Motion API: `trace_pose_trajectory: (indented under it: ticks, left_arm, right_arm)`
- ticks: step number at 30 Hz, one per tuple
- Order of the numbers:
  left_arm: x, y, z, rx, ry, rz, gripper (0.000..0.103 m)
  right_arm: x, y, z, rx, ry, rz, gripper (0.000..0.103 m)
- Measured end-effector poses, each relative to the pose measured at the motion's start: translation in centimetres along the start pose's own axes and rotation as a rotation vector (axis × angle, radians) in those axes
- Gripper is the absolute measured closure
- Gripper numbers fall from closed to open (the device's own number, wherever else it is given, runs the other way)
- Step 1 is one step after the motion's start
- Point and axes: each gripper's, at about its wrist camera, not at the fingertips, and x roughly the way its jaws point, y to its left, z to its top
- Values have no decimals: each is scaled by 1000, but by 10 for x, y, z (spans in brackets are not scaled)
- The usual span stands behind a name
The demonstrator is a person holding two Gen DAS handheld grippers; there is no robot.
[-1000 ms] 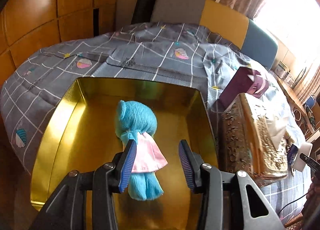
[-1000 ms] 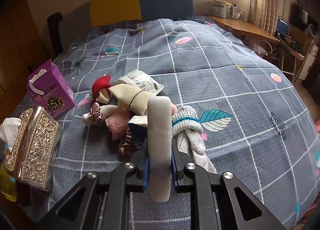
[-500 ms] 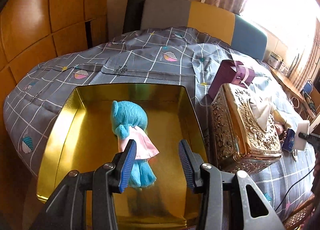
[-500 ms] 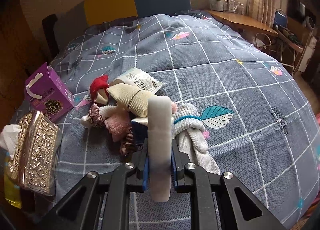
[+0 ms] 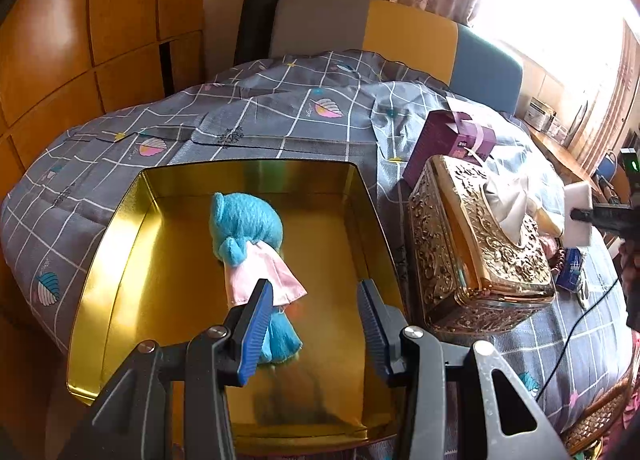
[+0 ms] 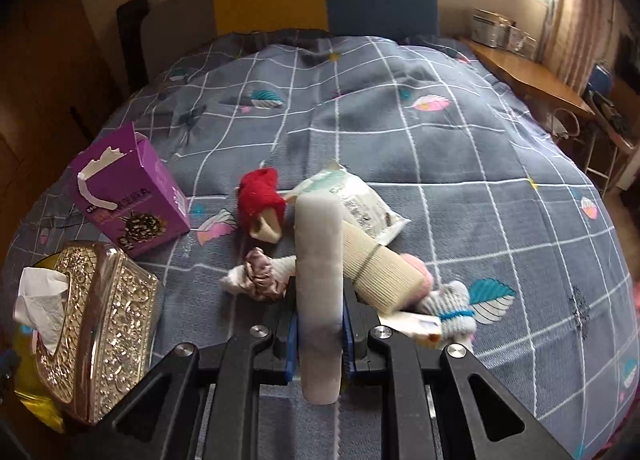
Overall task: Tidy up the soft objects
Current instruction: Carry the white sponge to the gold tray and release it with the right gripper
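Quilted grid bedspread (image 6: 400,132), left tool (image 5: 316,324) open over fuzzy blue doll (image 5: 250,236), right tool (image 6: 320,336) clamping white foam block (image 6: 319,280)

**Daylight glare, fisheye warp**

Window (image 5: 560,0) light is blowing out the left view's upper right. Tin (image 5: 168,300) is throwing gold reflections. Right view is running dimmer, its corners going black. Edges are bending; sponge (image 6: 320,292) is showing soft.
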Motion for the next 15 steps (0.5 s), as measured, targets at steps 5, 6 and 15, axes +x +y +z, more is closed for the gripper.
trace_pose_trajectory:
  ticks: [5, 6, 15]
  left_arm:
    - [1, -3, -3, 5, 13, -19, 59]
    - [2, -3, -3, 5, 15, -24, 59]
    - [2, 3, -3, -15, 20, -43, 59]
  right_arm:
    - [2, 26, 14, -51, 6, 42, 85]
    - [2, 32, 17, -60, 4, 52, 85]
    - [-24, 96, 50, -105, -44, 231, 85]
